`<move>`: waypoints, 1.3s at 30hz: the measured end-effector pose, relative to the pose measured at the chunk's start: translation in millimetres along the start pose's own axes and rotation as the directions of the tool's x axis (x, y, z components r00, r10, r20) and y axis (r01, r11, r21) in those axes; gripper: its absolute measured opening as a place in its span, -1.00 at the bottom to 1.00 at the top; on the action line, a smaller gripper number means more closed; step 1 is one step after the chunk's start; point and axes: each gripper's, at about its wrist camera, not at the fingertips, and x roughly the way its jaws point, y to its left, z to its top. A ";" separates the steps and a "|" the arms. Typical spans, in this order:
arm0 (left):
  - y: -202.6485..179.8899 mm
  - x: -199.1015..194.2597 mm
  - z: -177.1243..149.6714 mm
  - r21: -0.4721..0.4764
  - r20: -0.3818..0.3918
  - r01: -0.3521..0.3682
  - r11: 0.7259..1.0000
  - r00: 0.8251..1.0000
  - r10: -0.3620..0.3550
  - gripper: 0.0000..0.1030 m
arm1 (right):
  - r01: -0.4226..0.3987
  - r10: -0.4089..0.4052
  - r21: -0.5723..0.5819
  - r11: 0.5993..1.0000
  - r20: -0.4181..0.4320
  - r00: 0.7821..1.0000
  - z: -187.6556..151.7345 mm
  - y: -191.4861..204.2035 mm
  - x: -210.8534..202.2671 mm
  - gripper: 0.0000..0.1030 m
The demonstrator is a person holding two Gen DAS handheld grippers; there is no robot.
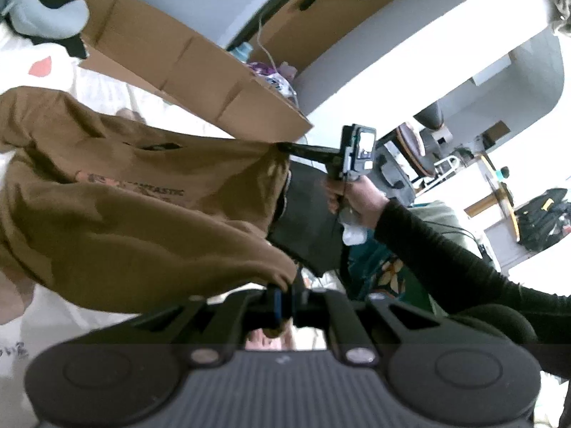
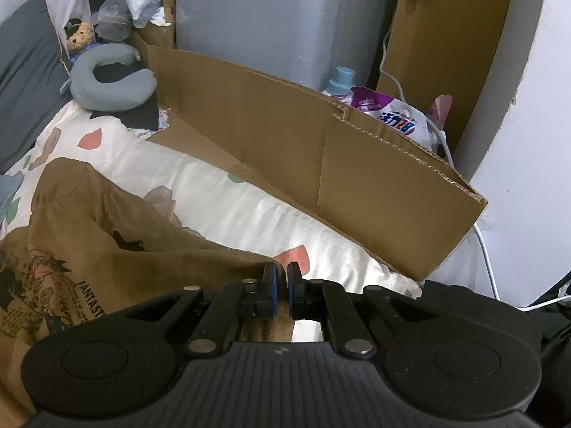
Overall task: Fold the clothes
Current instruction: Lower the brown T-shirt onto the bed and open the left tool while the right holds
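A white bed sheet (image 2: pixel 249 210) with coloured patches spreads under everything, and a brown shirt (image 1: pixel 117 210) with dark printed lettering is held up across it, its far part resting on the sheet. A long flattened cardboard box (image 2: pixel 321 164) lies along the far edge of the bed, just beyond the shirt, with a bare strip of sheet between them. A grey neck pillow (image 2: pixel 107 85) sits at the head end, well apart from the shirt.

The left gripper (image 1: pixel 285 299) has its jaws pinched together on a corner of the shirt's edge. The right gripper (image 2: pixel 281 281), seen in the left wrist view as gripped by a hand (image 1: pixel 357 196) in a dark sleeve, has its jaws nearly closed, clamping another corner of the same edge, so the cloth hangs stretched between the two.
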 end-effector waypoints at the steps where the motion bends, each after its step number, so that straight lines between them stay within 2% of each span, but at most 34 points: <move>1: 0.9 3.9 0.0 0.004 -0.008 0.006 1.000 1.000 -0.006 -0.89 | 0.002 -0.002 0.001 1.000 -0.001 1.000 -0.5 -0.5 1.2 -0.93; 4: 10.3 12.3 -0.3 -0.024 -0.027 0.010 1.000 1.000 -0.011 -0.83 | 0.005 -0.005 0.006 1.000 -0.009 1.000 -4.3 -0.1 6.4 -0.93; 5: 13.2 15.2 0.1 -0.033 -0.032 0.008 0.999 0.999 -0.009 -0.70 | 0.006 -0.006 0.006 1.000 -0.014 1.000 -6.2 0.4 8.7 -0.93; 8: 13.8 25.2 0.5 -0.052 -0.052 -0.011 0.999 0.999 0.008 -0.49 | 0.009 -0.009 0.009 1.000 -0.027 1.000 -12.7 1.8 15.4 -0.93; 12: 29.6 23.7 -5.6 -0.065 -0.077 -0.070 0.995 0.995 0.065 -0.30 | 0.012 -0.011 0.020 1.000 -0.042 0.999 -23.3 4.8 24.6 -0.93; 16: 55.7 15.6 -7.0 -0.100 -0.074 -0.168 0.981 0.984 0.161 -0.18 | 0.019 -0.018 0.044 0.999 -0.043 0.999 -31.8 5.2 30.2 -0.93; 19: 77.0 9.4 -6.9 -0.124 -0.066 -0.241 0.963 0.970 0.234 -0.04 | 0.024 -0.021 0.059 0.998 -0.040 0.999 -37.0 4.1 32.3 -0.93; 21: 91.5 7.3 -6.5 -0.134 -0.063 -0.280 0.951 0.960 0.274 -0.04 | 0.028 -0.025 0.064 0.998 -0.039 0.999 -40.7 3.0 33.0 -0.93; 26: 126.6 5.6 2.1 -0.111 -0.021 -0.399 0.910 0.917 0.399 0.06 | 0.028 -0.026 0.082 0.996 -0.026 0.999 -50.5 -0.2 33.4 -0.93; 32: 171.3 11.3 11.2 -0.125 0.005 -0.463 0.877 0.884 0.467 0.06 | 0.024 -0.021 0.115 0.993 -0.022 1.000 -65.1 -4.1 34.4 -0.93; 39: 230.0 33.9 20.7 -0.076 0.013 -0.531 0.844 0.846 0.533 0.06 | 0.035 -0.035 0.140 0.989 -0.009 0.999 -71.5 -6.0 36.8 -0.93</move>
